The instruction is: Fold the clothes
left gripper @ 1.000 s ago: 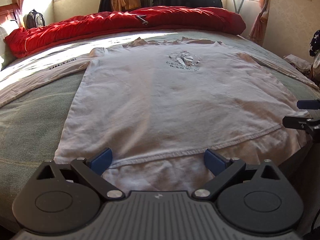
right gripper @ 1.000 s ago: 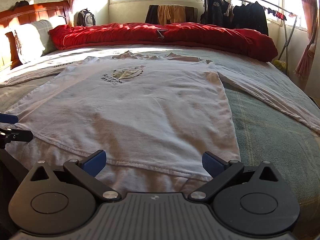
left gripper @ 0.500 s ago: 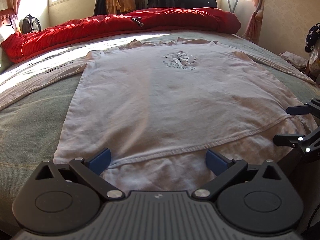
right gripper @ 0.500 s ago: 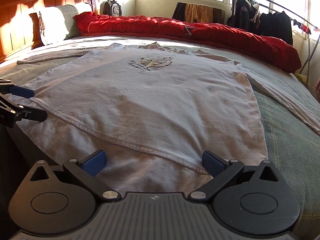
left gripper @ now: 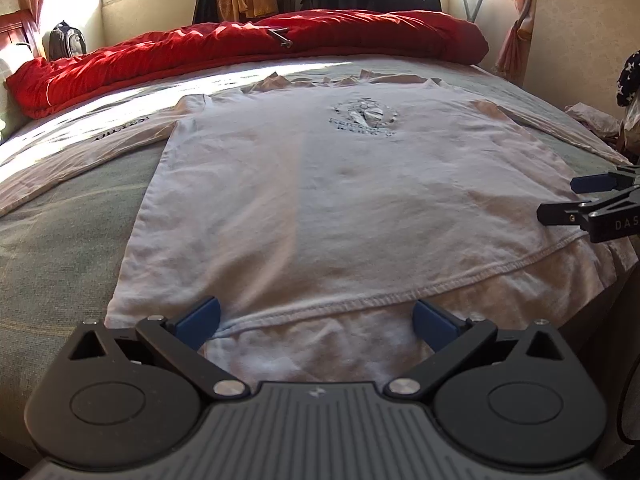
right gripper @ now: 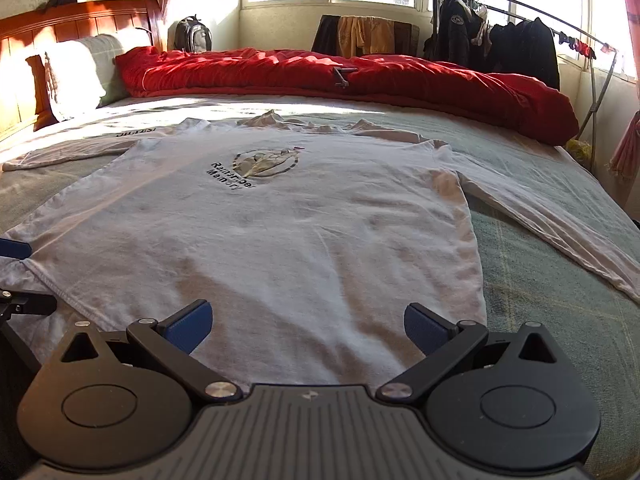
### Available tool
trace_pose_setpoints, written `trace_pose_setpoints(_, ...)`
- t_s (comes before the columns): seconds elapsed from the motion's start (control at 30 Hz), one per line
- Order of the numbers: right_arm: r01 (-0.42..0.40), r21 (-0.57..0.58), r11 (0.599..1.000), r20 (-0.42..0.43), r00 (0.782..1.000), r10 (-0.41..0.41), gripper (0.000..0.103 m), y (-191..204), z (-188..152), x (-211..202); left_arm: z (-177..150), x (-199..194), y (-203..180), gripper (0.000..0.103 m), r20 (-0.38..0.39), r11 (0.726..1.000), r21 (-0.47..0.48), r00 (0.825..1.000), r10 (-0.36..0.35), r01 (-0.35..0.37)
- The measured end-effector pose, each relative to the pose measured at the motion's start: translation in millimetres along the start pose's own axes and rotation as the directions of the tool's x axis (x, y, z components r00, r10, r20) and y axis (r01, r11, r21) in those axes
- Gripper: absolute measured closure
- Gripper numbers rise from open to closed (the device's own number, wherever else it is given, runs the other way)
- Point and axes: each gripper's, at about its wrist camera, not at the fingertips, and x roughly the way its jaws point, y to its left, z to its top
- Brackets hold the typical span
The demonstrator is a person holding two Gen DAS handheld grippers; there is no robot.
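A white long-sleeved shirt (left gripper: 320, 208) (right gripper: 280, 240) lies flat, front up, on the green bedspread, its printed logo (right gripper: 256, 168) toward the far side and both sleeves spread out. My left gripper (left gripper: 316, 320) is open, its blue pads (left gripper: 200, 320) over the shirt's hem near the left corner. My right gripper (right gripper: 308, 324) is open too, hovering at the hem's right part, with nothing between its fingers. Each gripper shows at the edge of the other's view: the right gripper (left gripper: 592, 204) and the left gripper (right gripper: 16, 276).
A rolled red duvet (left gripper: 240, 52) (right gripper: 360, 76) runs across the bed's far side. Pillows and a wooden headboard (right gripper: 60, 36) stand at the left, a clothes rack (right gripper: 520, 40) with dark garments by the window. The bedspread (right gripper: 540, 280) lies bare right of the shirt.
Both grippers have shifted slightly and risen a little over the hem, staying open. The right gripper has swung its view toward the headboard. The shirt has not moved.
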Motion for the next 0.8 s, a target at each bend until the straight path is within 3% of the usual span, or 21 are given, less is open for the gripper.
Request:
trace_pose_setpoints(0.23,-0.036,0.105,0.994,0.026,0.999,0.033,0.000,-15.0,-22.8,-2.5,1.9,1.7,0.3,0.001,-0.011,1.000,-0.007,1.000,0.001,-0.001)
trace_pose_setpoints(0.5,-0.032,0.088,0.996,0.058,0.998,0.027,0.000,-12.6,-28.4,-6.0,2.1,2.0,1.7,0.001,-0.012,1.000,-0.012,1.000,-0.004,0.004)
trace_pose_setpoints(0.7,-0.044,0.084,0.996,-0.003,0.999,0.044,0.000,-14.7,-9.8,-7.3,5.4,2.8,2.2,0.001,-0.020,1.000,-0.024,1.000,0.001,-0.001)
trace_pose_setpoints(0.8,-0.071,0.071,0.995,0.067,0.996,0.067,0.000,-18.8,15.7,-10.8,7.8,4.6,-0.6,0.001,-0.027,0.999,-0.027,0.999,0.022,-0.022)
